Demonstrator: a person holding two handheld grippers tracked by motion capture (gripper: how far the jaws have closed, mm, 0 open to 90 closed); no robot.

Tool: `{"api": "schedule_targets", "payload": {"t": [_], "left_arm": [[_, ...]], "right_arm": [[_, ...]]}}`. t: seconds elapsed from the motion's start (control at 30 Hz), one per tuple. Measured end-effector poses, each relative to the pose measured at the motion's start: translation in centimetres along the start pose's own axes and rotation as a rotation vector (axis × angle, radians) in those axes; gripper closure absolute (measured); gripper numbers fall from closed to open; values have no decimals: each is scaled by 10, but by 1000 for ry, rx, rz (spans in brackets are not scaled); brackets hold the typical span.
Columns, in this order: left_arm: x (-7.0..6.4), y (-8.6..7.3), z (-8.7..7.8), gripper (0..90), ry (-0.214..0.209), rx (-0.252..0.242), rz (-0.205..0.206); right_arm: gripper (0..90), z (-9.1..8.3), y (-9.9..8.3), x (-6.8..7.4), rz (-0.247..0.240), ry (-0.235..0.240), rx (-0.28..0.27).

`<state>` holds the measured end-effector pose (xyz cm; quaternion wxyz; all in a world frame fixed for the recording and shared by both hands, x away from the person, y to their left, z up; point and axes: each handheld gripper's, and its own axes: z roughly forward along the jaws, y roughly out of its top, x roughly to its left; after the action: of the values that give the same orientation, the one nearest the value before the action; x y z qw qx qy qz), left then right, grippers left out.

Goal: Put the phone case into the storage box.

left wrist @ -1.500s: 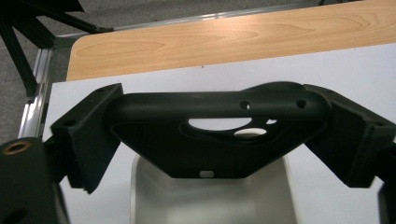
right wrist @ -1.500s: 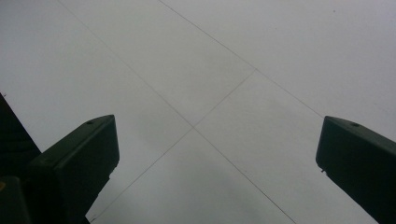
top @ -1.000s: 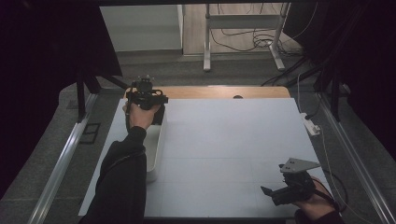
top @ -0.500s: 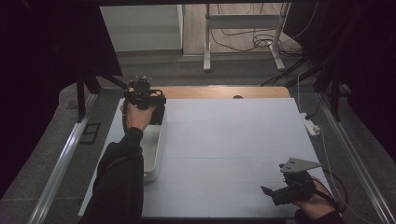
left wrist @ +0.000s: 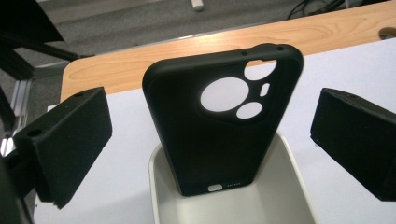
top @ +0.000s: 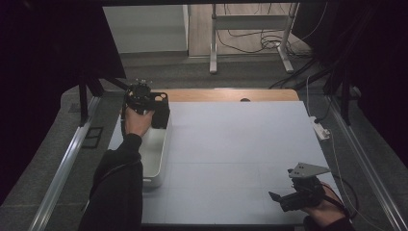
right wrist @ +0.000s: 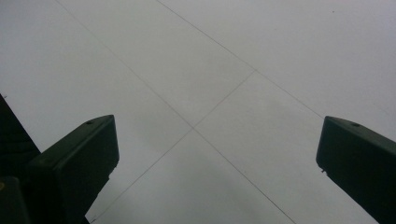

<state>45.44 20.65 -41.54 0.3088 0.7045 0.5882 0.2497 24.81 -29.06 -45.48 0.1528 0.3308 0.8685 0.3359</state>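
One matte black phone case (left wrist: 219, 126), upright

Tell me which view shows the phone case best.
The left gripper view: the black phone case stands upright in the white bin, camera cutouts plain to see, between the left gripper's open jaws. The high view shows it small and dark at the bin's far end, beside the hand. The right gripper view looks at the table.
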Motion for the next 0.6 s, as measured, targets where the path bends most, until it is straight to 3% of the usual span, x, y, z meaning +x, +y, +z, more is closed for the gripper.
{"api": "schedule_targets", "payload": {"t": [0.6], "left_arm": [[3, -12, -11, 0, -73, -15, 19]], "right_arm": [[0, 0, 0, 0, 7, -3, 0]]}}
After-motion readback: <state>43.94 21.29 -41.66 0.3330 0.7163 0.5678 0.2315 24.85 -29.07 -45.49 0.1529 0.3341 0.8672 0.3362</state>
